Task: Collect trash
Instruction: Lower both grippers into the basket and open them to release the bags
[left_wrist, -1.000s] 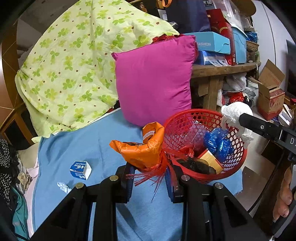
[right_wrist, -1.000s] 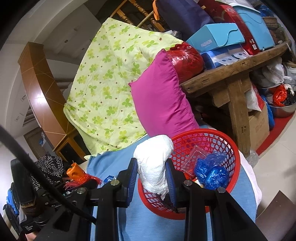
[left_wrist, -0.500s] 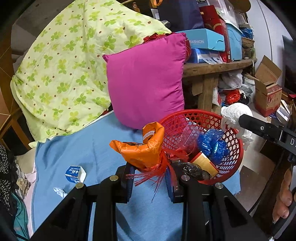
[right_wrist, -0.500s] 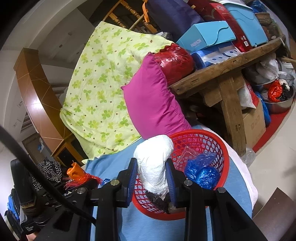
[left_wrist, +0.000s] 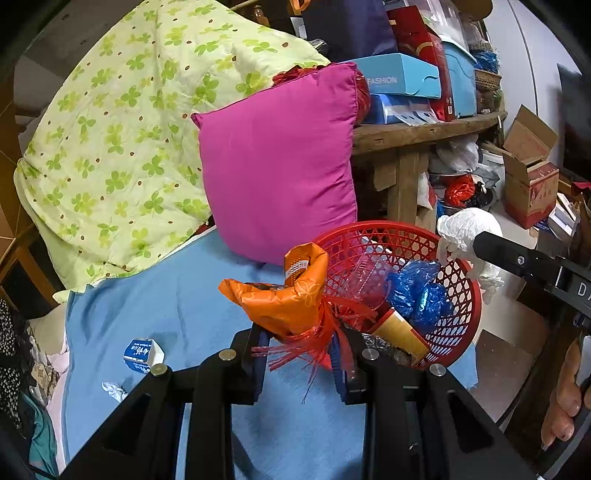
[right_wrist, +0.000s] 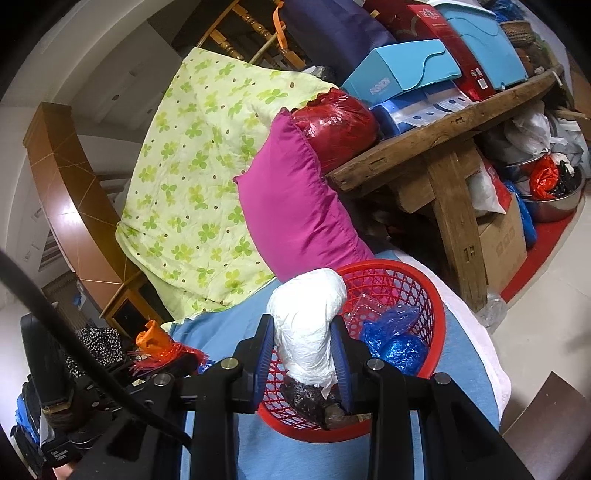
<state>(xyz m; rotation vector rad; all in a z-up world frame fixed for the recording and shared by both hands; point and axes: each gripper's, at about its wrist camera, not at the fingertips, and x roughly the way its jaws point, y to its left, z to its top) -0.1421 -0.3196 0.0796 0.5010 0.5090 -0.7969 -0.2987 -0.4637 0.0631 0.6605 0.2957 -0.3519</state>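
Note:
My left gripper (left_wrist: 297, 352) is shut on an orange wrapper (left_wrist: 284, 299) with a red frayed tie, held just left of the red mesh basket (left_wrist: 461, 314) on the blue blanket (left_wrist: 159, 302). The basket holds a blue plastic bag (left_wrist: 417, 295), clear plastic and a cardboard piece. My right gripper (right_wrist: 304, 350) is shut on a crumpled white plastic bag (right_wrist: 308, 314) over the near rim of the basket (right_wrist: 432, 299). In the left wrist view that white bag (left_wrist: 461, 229) hangs at the basket's right rim. A small blue-white carton (left_wrist: 142, 354) and a white scrap (left_wrist: 112, 389) lie on the blanket.
A magenta pillow (left_wrist: 277, 166) and a green flowered quilt (left_wrist: 122, 129) stand behind the basket. A wooden table (right_wrist: 436, 147) stacked with boxes is to the right, with cardboard boxes (left_wrist: 528, 173) and bags on the floor. Clothes (left_wrist: 14, 362) pile at the left.
The left gripper with the orange wrapper has shifted sideways, so the basket sits nearer its right finger. In the right wrist view the basket has slid left under the white bag.

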